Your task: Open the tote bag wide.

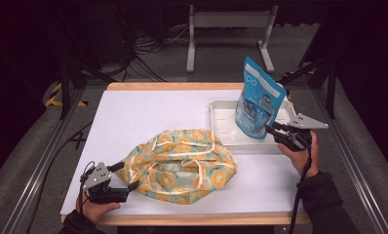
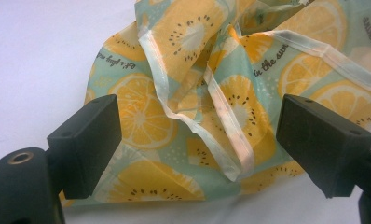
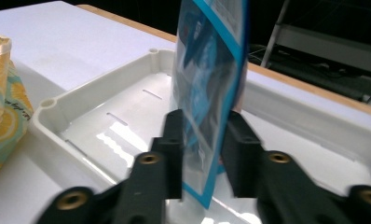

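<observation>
- My right gripper (image 1: 275, 130) has its fingers (image 3: 174, 149) pinched on the lower corner of the blue snack pouch (image 1: 257, 99), which stands upright and slightly tilted in the white plastic tray (image 1: 220, 113) at the far right of the desk (image 1: 133, 112).
- In the right gripper view the pouch (image 3: 211, 84) sits between the two pads, with only a thin strip of the foil caught. I judge the hold to be shallow, so I would move slowly and avoid swinging the pouch.
- The step in hand looks like carrying the pouch across to the lemon-print cloth bag (image 1: 180, 165), which lies crumpled on the desk near the front, just left of the tray.
- My left gripper (image 1: 120, 178) rests at the bag's left edge with its fingers (image 2: 88, 140) spread wide. The printed fabric (image 2: 197, 107) and a pale hem strip lie between them, but the pads press on nothing.
- To do this well, I would first close the left fingers on the hem and lift it so the mouth of the bag opens.
- I cannot tell from here where the opening lies among the folds, so I would find it before bringing the pouch over.
- I would lift the pouch clear of the tray wall, keep it upright, and lower it bottom first.
</observation>
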Motion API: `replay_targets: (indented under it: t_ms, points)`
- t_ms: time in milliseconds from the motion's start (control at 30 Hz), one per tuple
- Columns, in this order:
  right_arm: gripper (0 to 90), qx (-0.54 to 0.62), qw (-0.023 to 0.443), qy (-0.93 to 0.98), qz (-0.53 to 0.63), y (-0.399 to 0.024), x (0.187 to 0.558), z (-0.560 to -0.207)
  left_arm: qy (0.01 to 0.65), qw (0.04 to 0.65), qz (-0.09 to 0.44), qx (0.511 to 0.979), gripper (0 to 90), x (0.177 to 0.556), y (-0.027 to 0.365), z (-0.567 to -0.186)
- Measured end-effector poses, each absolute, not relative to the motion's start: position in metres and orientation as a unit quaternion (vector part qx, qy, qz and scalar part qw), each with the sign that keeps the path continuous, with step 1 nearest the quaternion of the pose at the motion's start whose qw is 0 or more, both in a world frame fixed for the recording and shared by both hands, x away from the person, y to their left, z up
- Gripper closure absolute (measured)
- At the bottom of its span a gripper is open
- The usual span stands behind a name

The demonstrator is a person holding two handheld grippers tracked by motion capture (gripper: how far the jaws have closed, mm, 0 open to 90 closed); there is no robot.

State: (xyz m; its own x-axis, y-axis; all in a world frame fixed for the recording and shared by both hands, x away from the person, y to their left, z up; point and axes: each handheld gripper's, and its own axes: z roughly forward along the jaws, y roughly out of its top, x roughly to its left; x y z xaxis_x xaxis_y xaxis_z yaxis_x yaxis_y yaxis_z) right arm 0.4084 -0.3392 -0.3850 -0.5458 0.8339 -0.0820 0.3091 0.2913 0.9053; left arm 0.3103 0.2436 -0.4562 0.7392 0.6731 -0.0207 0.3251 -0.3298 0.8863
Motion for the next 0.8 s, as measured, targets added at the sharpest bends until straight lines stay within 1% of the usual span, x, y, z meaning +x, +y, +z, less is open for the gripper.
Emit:
replay_targets:
  t_ms: [67, 300, 500, 800]
  points:
    - [90.0, 0.384, 0.285, 0.746, 0.463, -0.344, 0.407, -0.387, 0.314, 0.485, 0.177, 0.796, 14.9, 0.31, 0.243, -0.456]
    - [90.0, 0.371, 0.278, 0.752, 0.469, -0.341, 0.406, -0.388, 0.311, 0.485, 0.176, 0.798, 15.0, 0.311, 0.243, -0.456]
    - [90.0, 0.353, 0.272, 0.762, 0.47, -0.328, 0.403, -0.388, 0.311, 0.485, 0.176, 0.798, 15.0, 0.311, 0.243, -0.456]
    - [90.0, 0.323, 0.277, 0.776, 0.465, -0.305, 0.397, -0.388, 0.311, 0.485, 0.174, 0.798, 14.9, 0.311, 0.243, -0.456]
